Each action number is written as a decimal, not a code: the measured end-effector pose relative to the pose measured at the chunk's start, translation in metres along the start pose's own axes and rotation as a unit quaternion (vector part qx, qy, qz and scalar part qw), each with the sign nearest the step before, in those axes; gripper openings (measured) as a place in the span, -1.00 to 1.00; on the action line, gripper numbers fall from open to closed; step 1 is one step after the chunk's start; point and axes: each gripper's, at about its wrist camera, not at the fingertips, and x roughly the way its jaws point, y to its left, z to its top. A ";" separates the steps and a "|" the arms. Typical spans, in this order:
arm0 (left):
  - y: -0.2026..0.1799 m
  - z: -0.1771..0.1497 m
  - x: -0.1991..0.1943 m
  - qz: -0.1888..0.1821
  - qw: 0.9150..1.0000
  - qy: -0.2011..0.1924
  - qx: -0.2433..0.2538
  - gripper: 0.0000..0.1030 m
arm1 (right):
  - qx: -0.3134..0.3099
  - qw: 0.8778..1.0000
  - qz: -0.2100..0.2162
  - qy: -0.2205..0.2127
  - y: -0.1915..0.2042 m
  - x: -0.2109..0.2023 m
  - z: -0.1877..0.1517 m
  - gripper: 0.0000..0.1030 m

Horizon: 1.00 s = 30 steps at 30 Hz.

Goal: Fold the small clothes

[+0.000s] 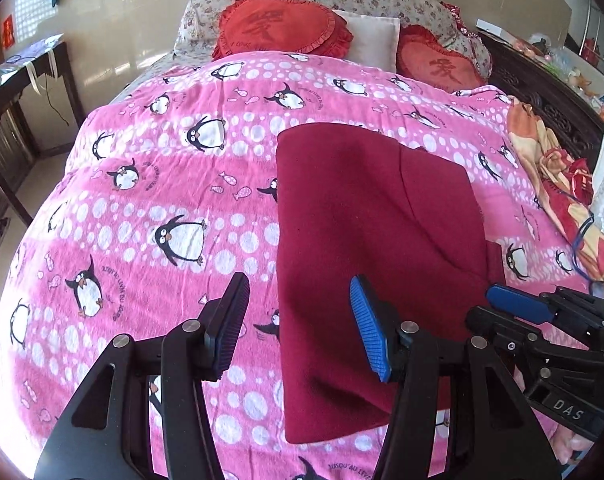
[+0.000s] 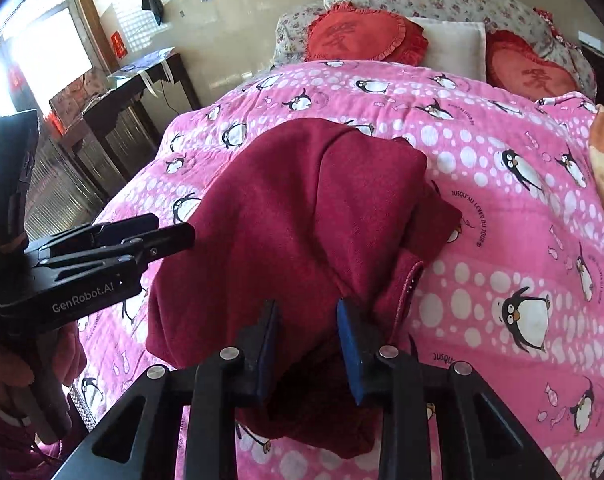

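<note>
Both fingers point(image 2: 308, 350) astride dark-red garment point(image 2: 302, 208) fold.

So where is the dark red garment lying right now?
The dark red garment lies partly folded on the pink penguin bedspread, right of centre in the left wrist view, below the heart-shaped cushions and just ahead of both hand-held grippers.

Daylight from the window point(image 2: 41, 40) at your left floods both views, glaring white there. Fisheye bending curves the bed point(image 1: 141, 200); corners go dark.
</note>
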 end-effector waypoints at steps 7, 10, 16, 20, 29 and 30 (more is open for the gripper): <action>0.002 -0.003 -0.020 0.010 1.000 -0.013 -0.008 0.02 | 0.025 0.999 0.008 -0.044 0.011 -0.031 0.005 -0.08; 0.002 -0.005 -0.029 0.010 1.000 -0.021 -0.009 0.02 | 0.021 0.998 -0.006 -0.060 0.019 -0.042 0.008 -0.04; 0.001 -0.009 -0.050 0.013 0.999 -0.041 -0.007 0.02 | 0.029 0.997 -0.018 -0.074 0.028 -0.053 0.009 -0.03; -0.002 -0.012 -0.061 0.015 0.999 -0.052 -0.004 0.02 | 0.033 0.996 -0.025 -0.076 0.031 -0.058 0.008 0.01; -0.005 -0.015 -0.080 0.012 0.997 -0.073 -0.003 0.02 | 0.028 0.995 -0.037 -0.088 0.039 -0.072 0.004 0.19; -0.005 -0.015 -0.082 0.013 0.997 -0.074 -0.003 0.02 | 0.029 0.995 -0.038 -0.088 0.040 -0.073 0.004 0.19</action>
